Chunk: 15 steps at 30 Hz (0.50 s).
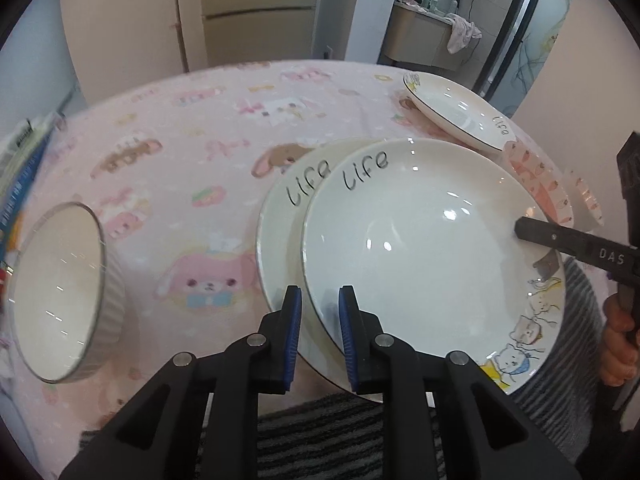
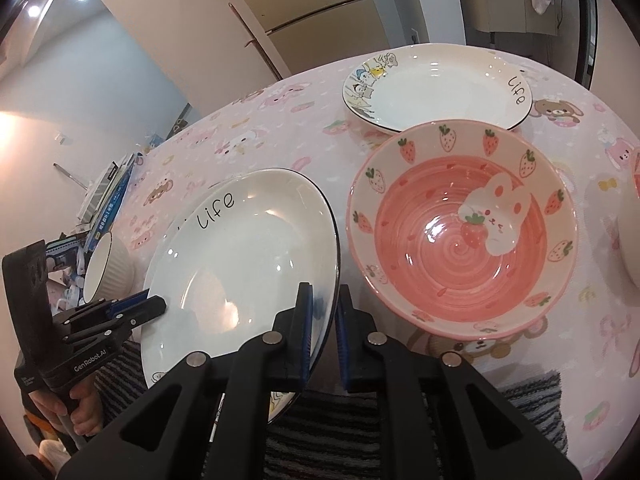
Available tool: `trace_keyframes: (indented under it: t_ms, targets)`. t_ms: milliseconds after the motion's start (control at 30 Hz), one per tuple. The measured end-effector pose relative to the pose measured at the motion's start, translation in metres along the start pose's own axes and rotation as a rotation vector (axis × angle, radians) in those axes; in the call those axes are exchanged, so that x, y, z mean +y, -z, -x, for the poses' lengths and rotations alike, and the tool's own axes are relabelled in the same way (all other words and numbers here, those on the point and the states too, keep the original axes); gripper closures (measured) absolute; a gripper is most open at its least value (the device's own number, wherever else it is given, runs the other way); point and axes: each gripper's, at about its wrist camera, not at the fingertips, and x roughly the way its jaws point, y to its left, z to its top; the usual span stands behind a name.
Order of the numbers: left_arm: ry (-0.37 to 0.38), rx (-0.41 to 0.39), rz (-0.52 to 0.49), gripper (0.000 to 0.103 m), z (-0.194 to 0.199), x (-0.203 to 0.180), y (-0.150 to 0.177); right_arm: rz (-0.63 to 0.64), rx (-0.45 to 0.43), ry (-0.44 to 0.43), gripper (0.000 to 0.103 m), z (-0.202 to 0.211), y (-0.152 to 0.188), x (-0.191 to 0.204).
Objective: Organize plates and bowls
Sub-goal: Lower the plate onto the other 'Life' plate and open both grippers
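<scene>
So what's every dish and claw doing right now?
Right claw, shut on the top plate's rim.
Left claw, around that rim; grip unclear.
Top plate, lying partly over the lower plate.
Lower plate, mostly covered.
Far plate, empty.
Strawberry bowl, upright, empty.
Ribbed bowl, upright, empty.

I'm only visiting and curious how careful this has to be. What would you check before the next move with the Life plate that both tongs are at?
1. Right tongs closed on the top plate rim: ok.
2. Left tongs gripping the same rim: cannot tell. The rim lies between the pads, but contact is unclear.
3. Top plate centred over the lower plate: not ok, it is offset.
4. Strawberry bowl clear of the top plate: cannot tell, the rims are very close.
5. Far plate stacked with the others: not ok, it lies apart.
</scene>
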Motion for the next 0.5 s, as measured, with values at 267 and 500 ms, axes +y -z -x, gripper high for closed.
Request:
trace_keyframes:
  t_ms: [267,500]
  targets:
    - [-0.045,-0.066,0.065,0.082,0.014,0.018,-0.005,0.035,-0.01,0.005,0.092,0.001,0.0,0.007]
    - [-0.038,-0.049,0.098,0.082,0.012,0.027,-0.004,0.041,0.022,-0.006,0.092,-0.01,0.002,0.011]
